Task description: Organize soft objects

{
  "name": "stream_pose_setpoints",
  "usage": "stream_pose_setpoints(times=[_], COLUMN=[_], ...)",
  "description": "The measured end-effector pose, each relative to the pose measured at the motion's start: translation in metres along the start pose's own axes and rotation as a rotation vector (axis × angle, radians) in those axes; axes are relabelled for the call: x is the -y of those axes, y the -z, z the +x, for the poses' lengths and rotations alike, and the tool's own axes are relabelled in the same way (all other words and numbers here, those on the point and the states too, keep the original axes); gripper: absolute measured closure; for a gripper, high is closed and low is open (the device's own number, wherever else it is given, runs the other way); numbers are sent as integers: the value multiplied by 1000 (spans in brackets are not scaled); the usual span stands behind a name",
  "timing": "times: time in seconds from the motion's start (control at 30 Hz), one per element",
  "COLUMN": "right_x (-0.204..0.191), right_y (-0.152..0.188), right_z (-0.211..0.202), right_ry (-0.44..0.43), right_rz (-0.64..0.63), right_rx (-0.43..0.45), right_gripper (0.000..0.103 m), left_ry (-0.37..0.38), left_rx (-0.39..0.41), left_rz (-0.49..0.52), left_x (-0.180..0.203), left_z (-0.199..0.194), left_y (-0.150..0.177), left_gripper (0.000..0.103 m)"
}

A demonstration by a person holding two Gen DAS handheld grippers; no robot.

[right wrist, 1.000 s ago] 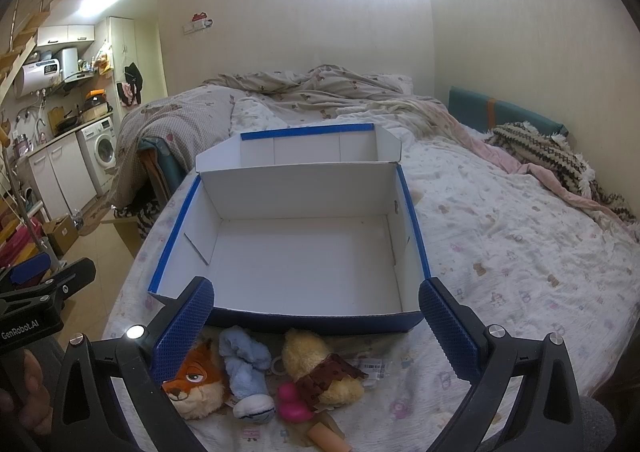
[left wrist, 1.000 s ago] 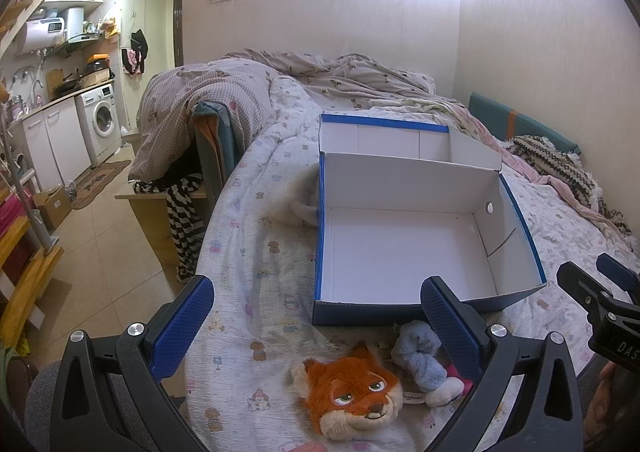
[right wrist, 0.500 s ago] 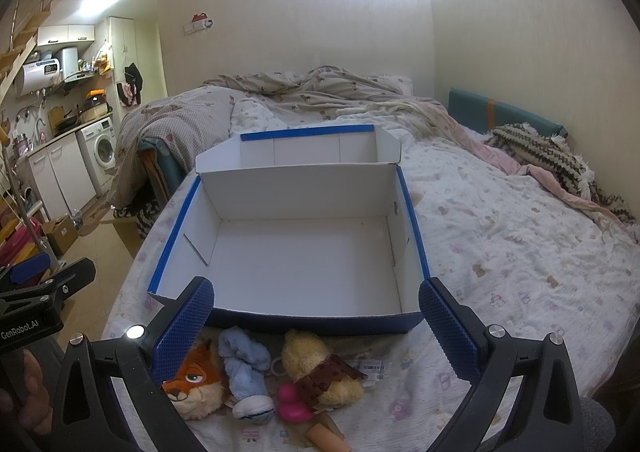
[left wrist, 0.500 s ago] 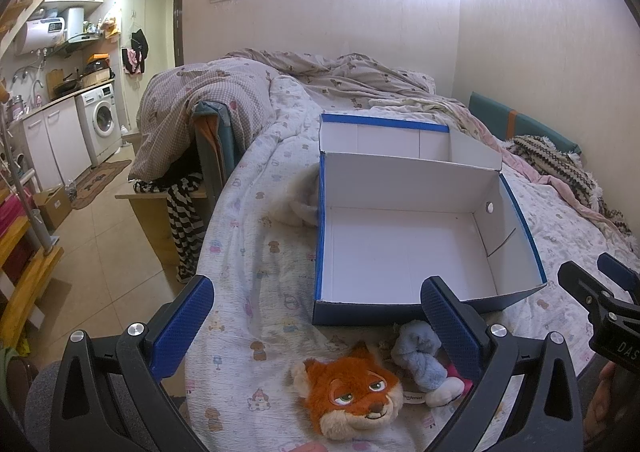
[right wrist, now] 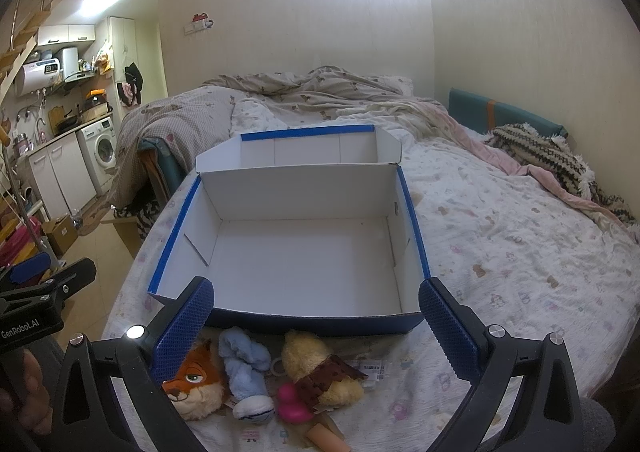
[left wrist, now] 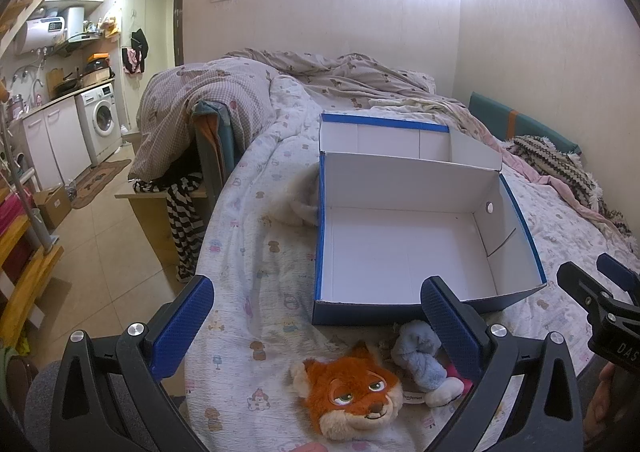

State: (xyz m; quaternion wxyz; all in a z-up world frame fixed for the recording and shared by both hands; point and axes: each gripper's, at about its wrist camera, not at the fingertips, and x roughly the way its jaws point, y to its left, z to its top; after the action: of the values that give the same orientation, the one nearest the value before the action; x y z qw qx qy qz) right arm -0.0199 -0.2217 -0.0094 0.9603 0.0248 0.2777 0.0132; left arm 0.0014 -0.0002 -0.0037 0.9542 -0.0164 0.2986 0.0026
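We hold our left gripper (left wrist: 316,326) with its blue-padded fingers spread wide and nothing between them, hovering above the near edge of the bed covered in a pale cartoon-printed sheet (left wrist: 256,252). Our right gripper (right wrist: 316,326) is spread just as wide and also grips nothing, above the same edge.

On the sheet stands an open blue cardboard box with a white inside (right wrist: 304,252), its hinged lid folded back toward the far side of the bed; we see nothing inside it. Just in front of the box's near wall, along the near edge of the bed, lie the soft toys in a loose row:

- an orange plush fox head with half-closed eyes (left wrist: 352,392), at the left end of the row;
- a light blue plush toy with a white foot (right wrist: 246,372), touching the fox head's right side;
- a small pink rubbery toy (right wrist: 292,406), against the blue one;
- a tan plush bear in a brown patterned garment (right wrist: 320,368), with a white paper tag beside it, at the right end;
- a small orange cylinder (right wrist: 326,438), at the very edge of the bed, only partly in view.

A fluffy cream-white plush (left wrist: 298,198) sits against the box's left outer wall. A rumpled beige quilt (right wrist: 320,92) lies at the far end of the bed
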Motion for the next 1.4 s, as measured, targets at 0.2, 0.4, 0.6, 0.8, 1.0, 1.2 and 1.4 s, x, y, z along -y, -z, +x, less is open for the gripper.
stream_pose_setpoints(times=[0.2, 0.4, 0.6, 0.8, 1.0, 1.2, 1.4], right_x=[0, 1, 1, 3, 2, 7, 8], right_y=[0, 0, 0, 0, -3, -3, -4], right_z=[0, 0, 0, 2, 0, 5, 5], right_ry=[-1, 0, 0, 3, 4, 1, 0], right_rz=[-1, -1, -2, 2, 11, 26, 24], right_rx=[2, 2, 2, -1, 6, -1, 3], right_gripper=[0, 0, 0, 0, 0, 0, 0], left_ry=[0, 1, 4, 6, 2, -6, -6], left_rx=[-1, -1, -1, -18, -14, -10, -15], left_rz=[0, 0, -2, 3, 17, 16, 16], left_x=[0, 0, 0, 3, 5, 5, 4], left_z=[1, 0, 1, 5, 3, 1, 2], left_y=[0, 0, 1, 5, 4, 3, 2], left_gripper=[0, 0, 0, 0, 0, 0, 0])
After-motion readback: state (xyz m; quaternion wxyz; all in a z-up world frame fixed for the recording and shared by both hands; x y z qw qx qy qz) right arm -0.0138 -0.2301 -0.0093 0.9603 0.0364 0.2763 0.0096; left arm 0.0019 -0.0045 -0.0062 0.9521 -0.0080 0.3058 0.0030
